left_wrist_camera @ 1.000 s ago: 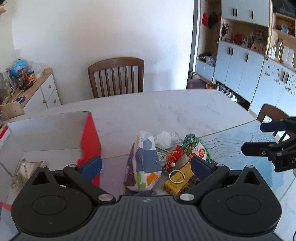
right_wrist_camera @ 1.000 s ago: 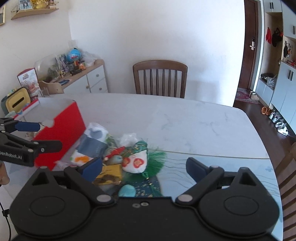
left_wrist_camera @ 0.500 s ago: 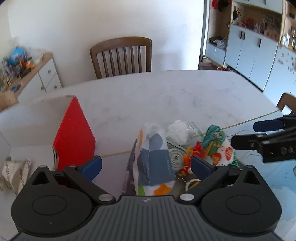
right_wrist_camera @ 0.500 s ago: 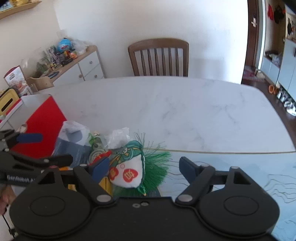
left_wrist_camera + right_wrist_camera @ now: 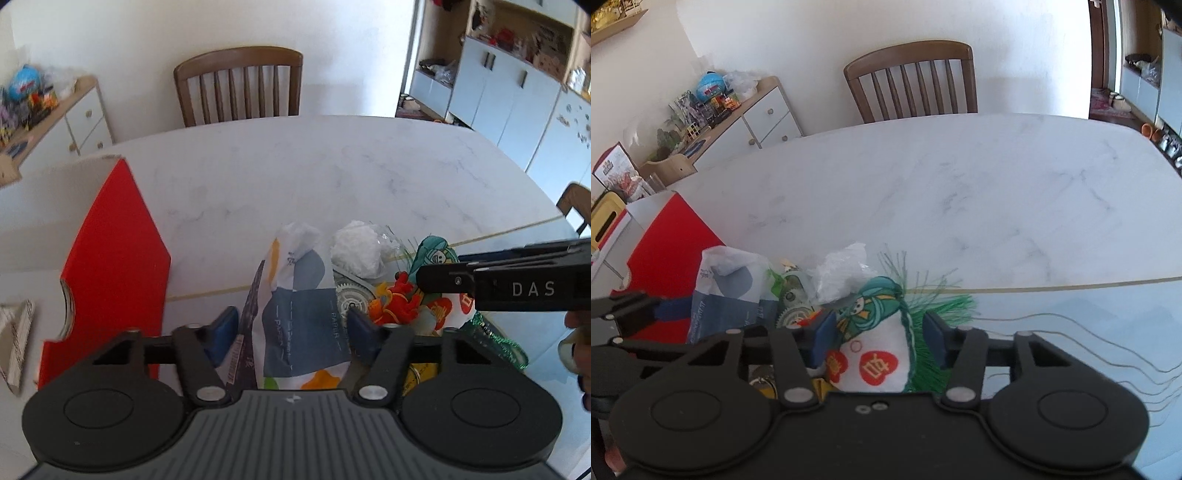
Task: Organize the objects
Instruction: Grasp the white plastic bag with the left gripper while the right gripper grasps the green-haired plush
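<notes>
the left gripper [image 5: 291,328] reaches down over a heap of small items on the white marble table [image 5: 332,177]. its jaws are closing around a soft tissue pack [image 5: 303,317] printed in blue, grey and orange with the word "paper"; the blue pads sit against the pack's two sides, though how firmly they press cannot be told.

the right gripper [image 5: 877,339] is just beside it, over the right part of the same heap. its jaws are closing too, with a stuffed fabric charm [image 5: 875,343] between them: teal cartoon face on top, white belly with red patches, green fringe [image 5: 934,310] spilling out to the right. its pads touch both flanks of the charm.

between the two items lie a crumpled clear plastic bag [image 5: 358,251], a grey gear toy [image 5: 351,301] and a red and orange trinket [image 5: 400,304]. an open red cardboard box [image 5: 114,266] stands to the left of the heap, near the tissue pack. a wooden chair [image 5: 912,81] stands at the far side of the table.
</notes>
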Tool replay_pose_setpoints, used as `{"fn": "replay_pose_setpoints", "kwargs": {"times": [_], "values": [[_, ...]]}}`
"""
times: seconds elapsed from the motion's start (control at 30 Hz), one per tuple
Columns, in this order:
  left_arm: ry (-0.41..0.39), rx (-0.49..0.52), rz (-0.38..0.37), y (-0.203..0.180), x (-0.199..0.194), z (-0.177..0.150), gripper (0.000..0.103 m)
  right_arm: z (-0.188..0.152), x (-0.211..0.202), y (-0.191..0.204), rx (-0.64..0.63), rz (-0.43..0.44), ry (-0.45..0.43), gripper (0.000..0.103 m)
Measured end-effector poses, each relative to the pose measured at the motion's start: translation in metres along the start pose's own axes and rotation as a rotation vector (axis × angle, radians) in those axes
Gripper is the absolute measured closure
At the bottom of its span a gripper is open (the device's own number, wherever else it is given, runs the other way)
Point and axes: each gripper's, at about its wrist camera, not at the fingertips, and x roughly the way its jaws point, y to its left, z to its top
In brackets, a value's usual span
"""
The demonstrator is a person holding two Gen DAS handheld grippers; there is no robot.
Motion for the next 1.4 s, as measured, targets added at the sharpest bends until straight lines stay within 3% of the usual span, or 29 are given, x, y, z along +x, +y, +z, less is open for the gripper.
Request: {"fn": "replay_pose_setpoints", "kwargs": {"times": [0.2,0.37,0.97,1.4], "values": [[-0.006,0.001,-0.003,0.0,-0.002,0.0,0.068,0.002,0.001,0.001,0.009,0.01,0.0,0.061],[-0.011,0.016,0.008,-0.003,-0.005,0.003,0.077,0.002,-0.002,0.005,0.004,-0.009,-0.015,0.066],[-0.079,-0.035,-0.062,0.004,-0.07,0.026,0.078,0.013,-0.088,0.01,-0.055,-0.018,-0.158,0.068],[-0.066,-0.086,-0.136,0.035,-0.12,0.032,0.078,0.021,-0.151,0.042,-0.126,0.014,-0.209,0.068]]}}
